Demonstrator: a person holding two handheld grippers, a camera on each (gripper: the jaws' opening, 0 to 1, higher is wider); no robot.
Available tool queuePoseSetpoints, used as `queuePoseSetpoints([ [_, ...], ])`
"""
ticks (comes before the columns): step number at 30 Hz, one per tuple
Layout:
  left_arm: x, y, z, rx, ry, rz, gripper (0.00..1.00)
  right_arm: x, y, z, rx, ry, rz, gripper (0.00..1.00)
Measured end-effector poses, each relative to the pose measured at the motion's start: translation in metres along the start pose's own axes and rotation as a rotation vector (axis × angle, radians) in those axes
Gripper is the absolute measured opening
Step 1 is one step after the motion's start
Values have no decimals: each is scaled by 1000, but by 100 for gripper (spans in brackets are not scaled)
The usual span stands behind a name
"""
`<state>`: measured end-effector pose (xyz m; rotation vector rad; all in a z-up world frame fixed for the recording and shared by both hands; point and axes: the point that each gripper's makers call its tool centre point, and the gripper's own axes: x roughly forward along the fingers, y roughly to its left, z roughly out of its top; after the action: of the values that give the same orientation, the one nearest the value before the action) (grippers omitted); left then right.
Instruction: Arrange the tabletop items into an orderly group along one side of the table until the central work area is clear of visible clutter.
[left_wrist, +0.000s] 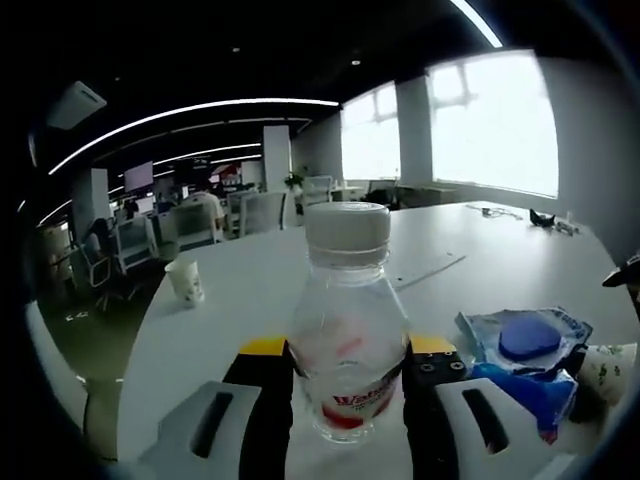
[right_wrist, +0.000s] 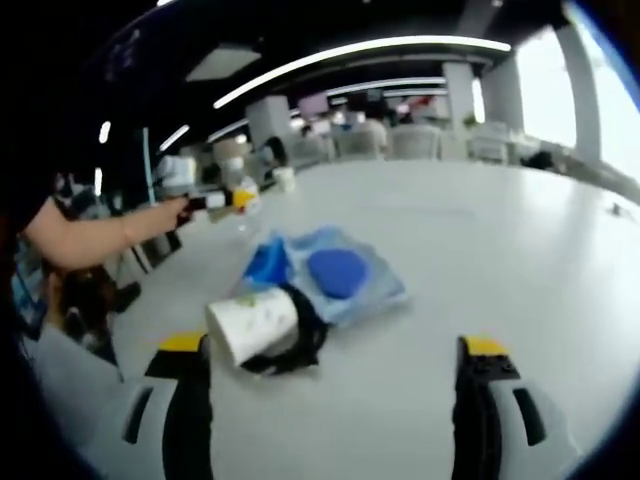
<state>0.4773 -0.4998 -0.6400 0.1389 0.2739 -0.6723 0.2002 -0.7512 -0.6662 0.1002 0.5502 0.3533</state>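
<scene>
A clear plastic water bottle (left_wrist: 347, 330) stands upright, clamped between the closed jaws of the left gripper (left_wrist: 347, 375), apparently for carrying to the table's (left_wrist: 500, 265) side. Just beside the bottle lies a blue plastic packet (left_wrist: 528, 345); a paper cup (left_wrist: 186, 281) stands beyond it. The right gripper (right_wrist: 335, 375), spread wide and empty, faces a toppled paper cup (right_wrist: 252, 323) touching that packet.

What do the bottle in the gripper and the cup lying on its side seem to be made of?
The bottle looks like clear, glossy plastic: the table shows through it, and its cap is matte whitish. The tipped cup looks like paper, matte white with a faint green print, though that is less certain.
</scene>
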Motion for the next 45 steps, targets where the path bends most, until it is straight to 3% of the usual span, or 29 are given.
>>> queuePoseSetpoints([
  [7, 6, -2, -4, 29, 15, -19, 40, 2, -1, -1, -1, 6, 0, 99],
  [12, 6, -1, -5, -16, -2, -22, 41, 4, 3, -4, -47, 24, -2, 99],
  [22, 12, 9, -9, -55, -29, -58, 41, 6, 6, -1, 9, 5, 14, 98],
  [35, 14, 9, -9, -68, -28, -27, 42, 6, 7, -5, 20, 17, 10, 98],
  [37, 14, 10, -9, -73, -26, -20, 45, 7, 7, -4, 21, 16, 10, 98],
  [40, 14, 16, -13, -133, -8, 2, 59, 7, 8, -3, 23, 12, 12, 98],
  [42, 10, 18, -8, -31, -14, 22, 62, 6, 9, -1, 21, 5, 16, 98],
  [45, 7, 12, -2, -36, -23, 3, 69, 5, 9, 1, 16, 0, 20, 98],
])
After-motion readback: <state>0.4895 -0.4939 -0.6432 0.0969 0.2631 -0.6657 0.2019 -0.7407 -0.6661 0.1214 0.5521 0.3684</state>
